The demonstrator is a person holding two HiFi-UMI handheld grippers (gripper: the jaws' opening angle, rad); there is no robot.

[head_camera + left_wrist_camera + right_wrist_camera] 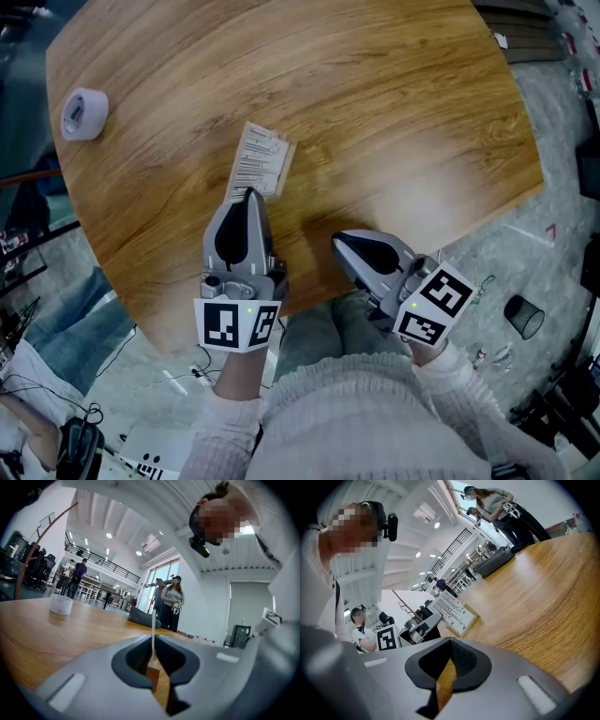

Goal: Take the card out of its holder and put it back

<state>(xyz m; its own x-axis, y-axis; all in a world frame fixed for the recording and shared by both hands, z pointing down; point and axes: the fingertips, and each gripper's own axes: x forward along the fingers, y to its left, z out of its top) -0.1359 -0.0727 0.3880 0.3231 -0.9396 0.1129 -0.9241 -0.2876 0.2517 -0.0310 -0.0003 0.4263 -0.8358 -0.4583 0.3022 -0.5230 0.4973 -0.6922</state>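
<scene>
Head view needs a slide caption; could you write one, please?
Left tool pinches the card by its edge; right tool shut.

A wooden table (394,112) w/ rounded corners is seen, a white tape roll (83,113) laid near its edge at 10 o'clock & a printed card (261,161) approx. centre, slightly toward 9 o'clock.

The counter (403,112) lies open right of and beyond the card (261,161). The left hand-held gripper (249,194) blocks its near edge. A tape roll (84,113) sits far left, well apart.
</scene>
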